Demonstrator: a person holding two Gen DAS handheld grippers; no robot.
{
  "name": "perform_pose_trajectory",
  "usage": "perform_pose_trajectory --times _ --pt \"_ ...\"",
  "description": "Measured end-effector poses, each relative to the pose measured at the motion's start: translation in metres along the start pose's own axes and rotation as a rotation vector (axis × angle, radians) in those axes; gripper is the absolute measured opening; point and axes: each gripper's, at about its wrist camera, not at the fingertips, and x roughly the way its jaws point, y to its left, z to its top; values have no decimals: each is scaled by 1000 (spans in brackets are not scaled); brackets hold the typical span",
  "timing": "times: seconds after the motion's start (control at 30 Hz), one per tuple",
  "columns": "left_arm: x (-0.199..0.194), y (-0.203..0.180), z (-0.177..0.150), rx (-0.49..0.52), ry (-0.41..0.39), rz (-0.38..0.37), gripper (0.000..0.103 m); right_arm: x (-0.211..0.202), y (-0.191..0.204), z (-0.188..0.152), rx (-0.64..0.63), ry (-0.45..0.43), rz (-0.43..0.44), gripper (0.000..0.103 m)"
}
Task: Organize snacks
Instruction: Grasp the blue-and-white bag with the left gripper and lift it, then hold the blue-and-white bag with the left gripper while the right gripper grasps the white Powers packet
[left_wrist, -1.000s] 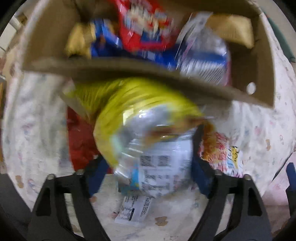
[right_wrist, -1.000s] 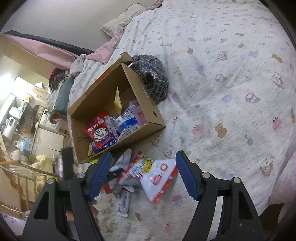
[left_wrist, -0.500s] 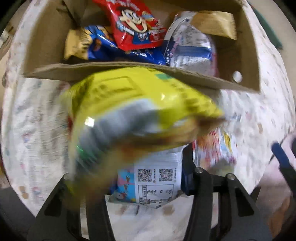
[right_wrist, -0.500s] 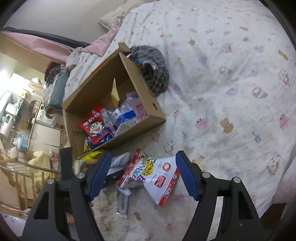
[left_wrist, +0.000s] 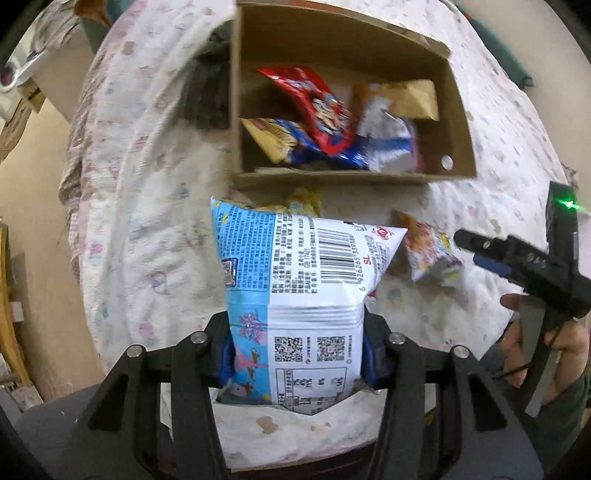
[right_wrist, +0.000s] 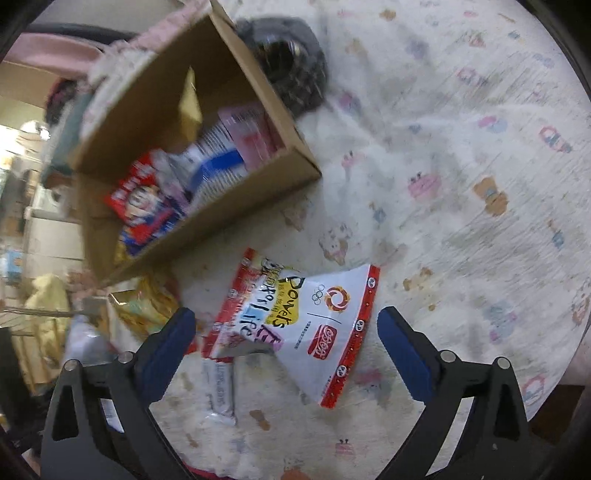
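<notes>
My left gripper (left_wrist: 297, 358) is shut on a white and blue snack bag (left_wrist: 295, 273), held up off the bed with its barcode side facing me. Beyond it stands the open cardboard box (left_wrist: 332, 179) with a red bag (left_wrist: 317, 107), a blue one (left_wrist: 325, 153) and a white and blue one (left_wrist: 391, 140) inside. My right gripper (right_wrist: 286, 343) hangs low over a white bag with red edges (right_wrist: 306, 325) lying flat on the bed. Its jaws are opening wide, the bag shows between them, and the pads do not touch it.
A yellow bag (right_wrist: 144, 306) lies by the box's near corner (right_wrist: 236, 206), and a small white packet (right_wrist: 221, 387) sits near my right gripper's left finger. A dark striped cloth (right_wrist: 291, 62) lies behind the box. The patterned bedsheet (right_wrist: 461, 221) stretches to the right.
The left gripper closed on the white and blue bag and rose with it; the yellow bag dropped away from it. The right gripper came down toward the red-edged bag and its jaws widened.
</notes>
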Motion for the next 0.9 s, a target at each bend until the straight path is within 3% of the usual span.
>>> perform_pose_trajectory --times 0.23,0.33,0.5,0.7,0.9 --pt "23 17 -9 -22 -13 -5 48 42 25 3 -67 76 -173 103" --pt "31 24 -10 -89 31 -83 48 60 29 1 -105 106 -262 103" --pt "18 19 -6 -72 -33 -72 48 76 27 -3 -129 105 -287 102" --pt "16 26 -4 -101 -39 -78 48 66 28 -12 -220 87 -292 73" --pt "18 36 -9 -115 -34 -54 48 37 21 -24 -211 38 -213 57"
